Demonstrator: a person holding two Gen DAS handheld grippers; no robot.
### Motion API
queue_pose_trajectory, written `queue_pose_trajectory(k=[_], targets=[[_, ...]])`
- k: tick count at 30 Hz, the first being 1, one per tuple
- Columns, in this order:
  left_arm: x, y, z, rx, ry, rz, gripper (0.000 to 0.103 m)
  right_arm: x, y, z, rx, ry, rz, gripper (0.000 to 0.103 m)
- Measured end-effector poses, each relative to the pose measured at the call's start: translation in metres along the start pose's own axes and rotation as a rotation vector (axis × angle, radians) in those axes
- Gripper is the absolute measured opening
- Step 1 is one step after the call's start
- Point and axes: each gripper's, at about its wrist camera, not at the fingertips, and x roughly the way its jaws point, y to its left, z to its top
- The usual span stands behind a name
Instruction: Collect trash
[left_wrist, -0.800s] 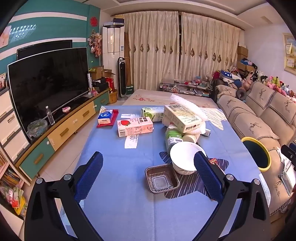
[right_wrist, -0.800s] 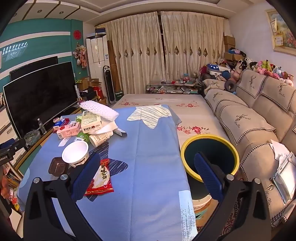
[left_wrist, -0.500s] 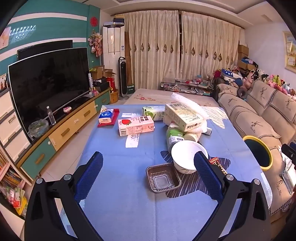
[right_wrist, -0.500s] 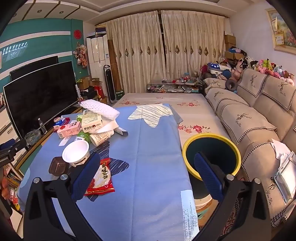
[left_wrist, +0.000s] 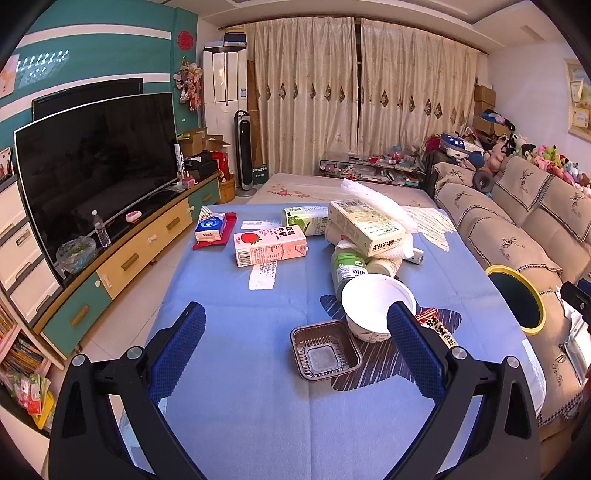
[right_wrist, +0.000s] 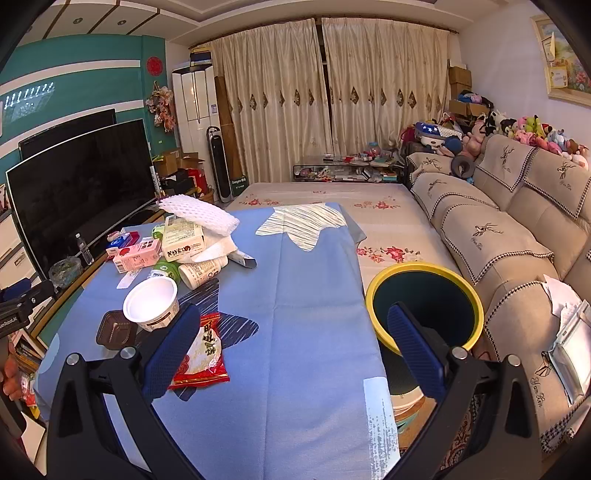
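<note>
Both the left gripper (left_wrist: 295, 343) and right gripper (right_wrist: 291, 343) gape wide, empty. Nearest lie the tray (left_wrist: 325, 354) and wrapper (right_wrist: 201, 349); the cup (left_wrist: 376, 306) could tip if nudged. Beyond, stacked cartons (left_wrist: 365, 225) may slide. The bin (right_wrist: 424, 306) stands beside the table.

Three cartons (left_wrist: 270, 246), two bottles (left_wrist: 346, 271), one bowl (left_wrist: 373, 308), one tray (left_wrist: 325, 350), one bin (right_wrist: 424, 305)
</note>
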Motion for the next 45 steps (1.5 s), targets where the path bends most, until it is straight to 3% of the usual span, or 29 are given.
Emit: queue_pose_trajectory(k=[19, 29, 45], targets=[[0.003, -0.001, 0.001, 0.011, 0.009, 0.004, 0.097, 0.002, 0.002, -0.001, 0.002, 0.007, 0.0, 0.097], [0.005, -0.001, 0.0, 0.013, 0.011, 0.003, 0.097, 0.018, 0.012, -0.017, -0.002, 0.013, 0.006, 0.097], [0.009, 0.0, -0.002, 0.013, 0.019, 0.003, 0.097, 0.017, 0.005, -0.009, 0.01, 0.035, 0.012, 0.097]])
